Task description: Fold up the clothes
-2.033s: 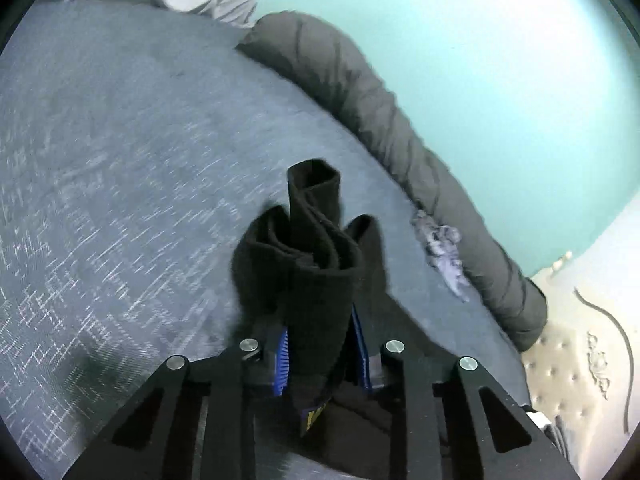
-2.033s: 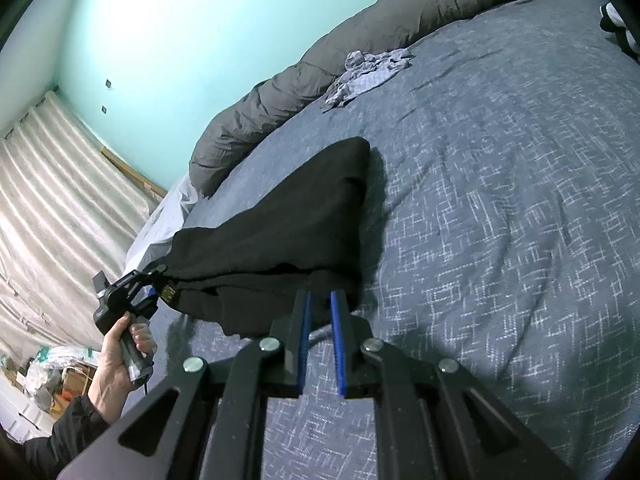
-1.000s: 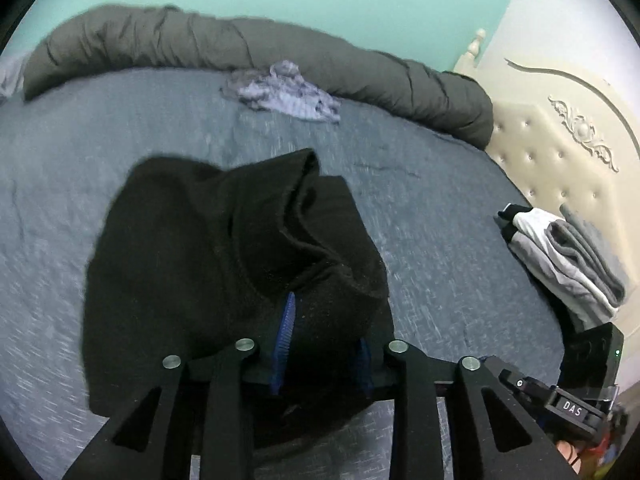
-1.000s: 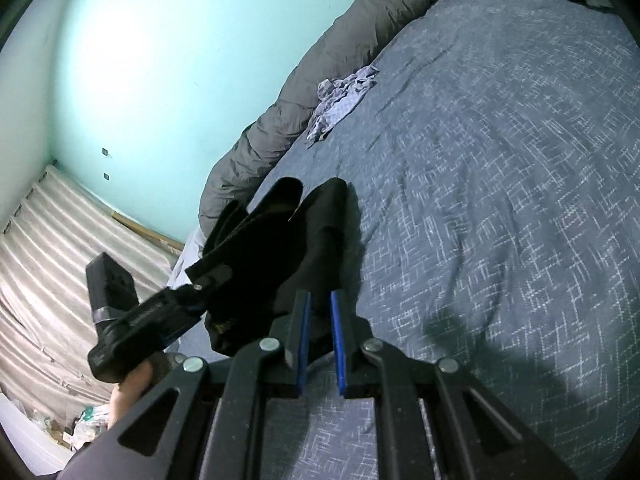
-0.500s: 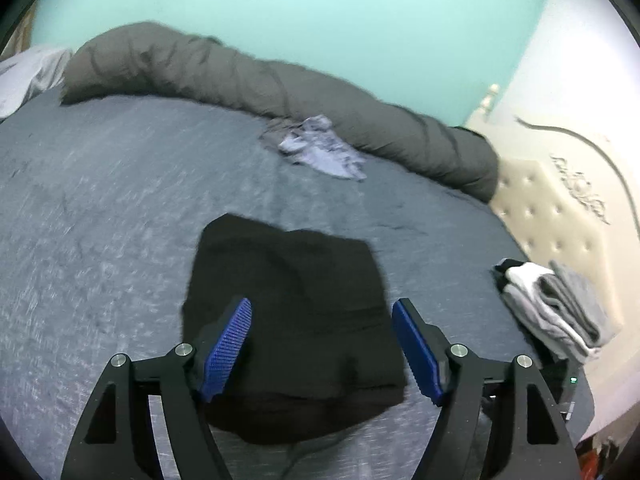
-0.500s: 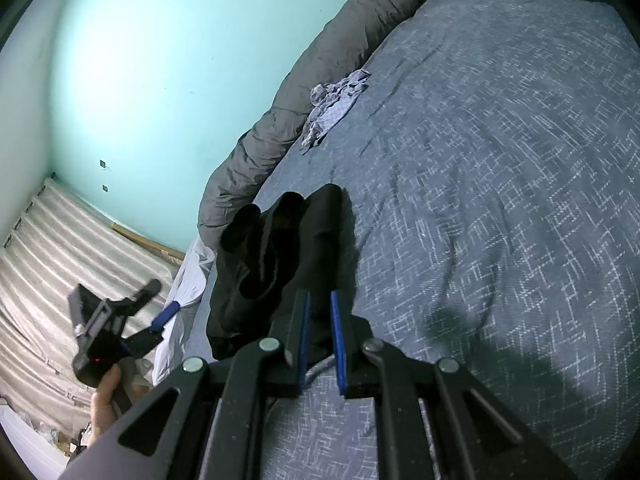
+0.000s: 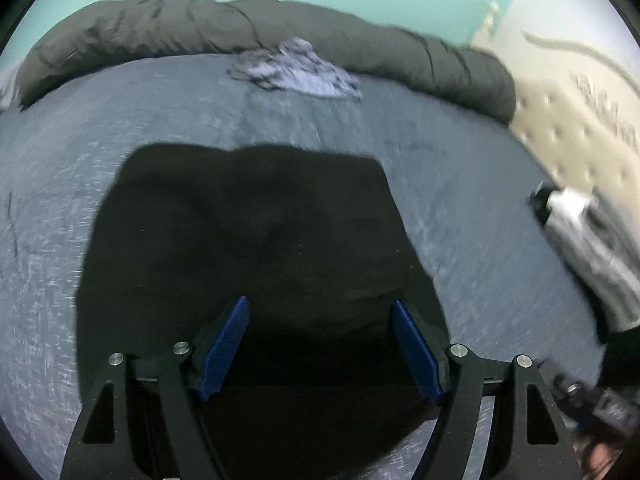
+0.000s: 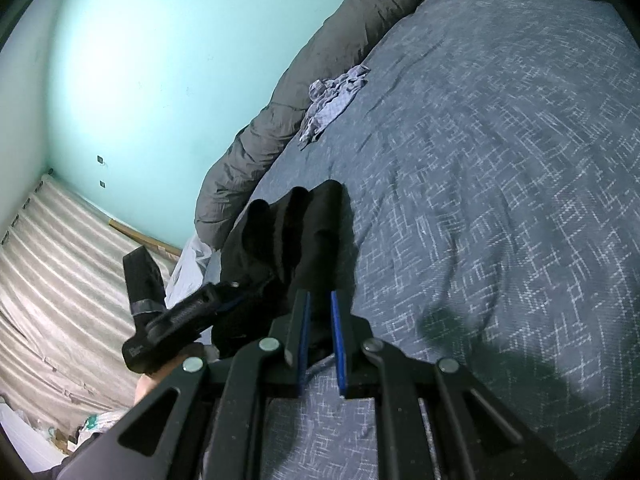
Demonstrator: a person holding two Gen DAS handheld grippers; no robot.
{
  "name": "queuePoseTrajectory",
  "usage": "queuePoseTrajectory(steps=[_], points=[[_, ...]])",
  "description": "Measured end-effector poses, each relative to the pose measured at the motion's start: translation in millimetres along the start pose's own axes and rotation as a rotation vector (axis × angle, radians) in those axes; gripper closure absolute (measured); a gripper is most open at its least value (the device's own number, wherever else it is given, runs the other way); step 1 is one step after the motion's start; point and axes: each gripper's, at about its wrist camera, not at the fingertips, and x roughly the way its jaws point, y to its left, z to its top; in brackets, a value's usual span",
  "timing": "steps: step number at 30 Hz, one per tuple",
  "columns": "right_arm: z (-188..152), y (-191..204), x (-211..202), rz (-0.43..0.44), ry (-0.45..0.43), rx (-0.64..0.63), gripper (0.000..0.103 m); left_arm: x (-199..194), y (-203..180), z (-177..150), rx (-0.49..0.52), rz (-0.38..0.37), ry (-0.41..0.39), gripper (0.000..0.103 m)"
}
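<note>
Left wrist view gives me the black garment (image 7: pixel 248 240) lying as a broad dark panel on the grey bedspread (image 7: pixel 80 128), its far edge fairly square, with my left gripper (image 7: pixel 320 340) hanging over its near edge, blue pads spread wide and gripping nothing. From the right wrist view, the same black garment (image 8: pixel 288 248) looks bunched, with upright folds on the side where my right gripper (image 8: pixel 318 332) pinches it; those pads sit close together with cloth running into the narrow gap, so I judge that gripper is clamped on the hem.

My read on progress: this piece looks doubled over at least once but not tidy, since one end is lifted and rumpled in my right gripper. It needs that end laid down and smoothed before it counts as folded.

Further out, a crumpled pale garment (image 7: pixel 296 70) lies loose beside the rolled grey duvet (image 7: pixel 160 28), clearly unfolded. Near the tufted headboard (image 7: pixel 580 128) sits a neat stack of folded clothes (image 7: pixel 588 236), blurred but orderly. So some pieces lie folded, one is in hand, and at least one more waits.
</note>
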Motion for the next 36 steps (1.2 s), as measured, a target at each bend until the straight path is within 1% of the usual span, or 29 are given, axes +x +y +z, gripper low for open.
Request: queuePoseTrajectory(steps=[2, 5, 6, 7, 8, 12, 14, 16, 18, 20, 22, 25, 28, 32, 36], points=[[0, 1, 1, -0.001, 0.003, -0.003, 0.093, -8, 0, 0, 0.004, -0.018, -0.016, 0.027], [-1, 1, 4, -0.006, 0.006, -0.008, 0.092, -34, 10, -5, -0.009, -0.04, -0.054, 0.027], [-1, 1, 5, -0.009, 0.009, -0.009, 0.087, -43, 14, -8, -0.014, -0.041, -0.067, 0.027], [-2, 1, 8, -0.013, 0.014, -0.011, 0.08, -51, 19, -12, -0.02, -0.039, -0.08, 0.027], [-3, 2, 10, -0.016, 0.021, -0.014, 0.078, -60, 26, -17, -0.028, -0.036, -0.092, 0.026], [-7, 11, 18, -0.016, 0.038, -0.066, 0.077, -80, 55, -39, -0.067, -0.002, -0.131, 0.027], [-9, 16, 21, -0.015, 0.045, -0.088, 0.076, -84, 68, -50, -0.097, 0.016, -0.142, 0.026], [-12, 23, 23, -0.011, 0.052, -0.115, 0.067, -85, 75, -58, -0.118, 0.01, -0.15, 0.027], [-15, 31, 24, -0.013, 0.057, -0.143, 0.061, -86, 79, -65, -0.13, 0.002, -0.152, 0.026], [-19, 37, 26, -0.009, 0.061, -0.16, 0.057, -86, 81, -66, -0.132, -0.014, -0.149, 0.026], [-19, 42, 30, -0.02, 0.066, -0.167, 0.048, -90, 83, -66, -0.131, -0.012, -0.164, 0.026], [-17, 49, 38, -0.043, 0.072, -0.177, 0.046, -97, 91, -67, -0.158, -0.022, -0.185, 0.026], [-16, 56, 46, -0.066, 0.079, -0.187, 0.045, -98, 100, -68, -0.183, -0.03, -0.181, 0.026], [5, 78, 70, -0.09, 0.099, -0.218, 0.042, -99, 114, -68, -0.231, -0.043, -0.178, 0.026], [25, 97, 102, -0.141, 0.128, -0.265, 0.04, -101, 126, -67, -0.277, -0.056, -0.175, 0.026]])
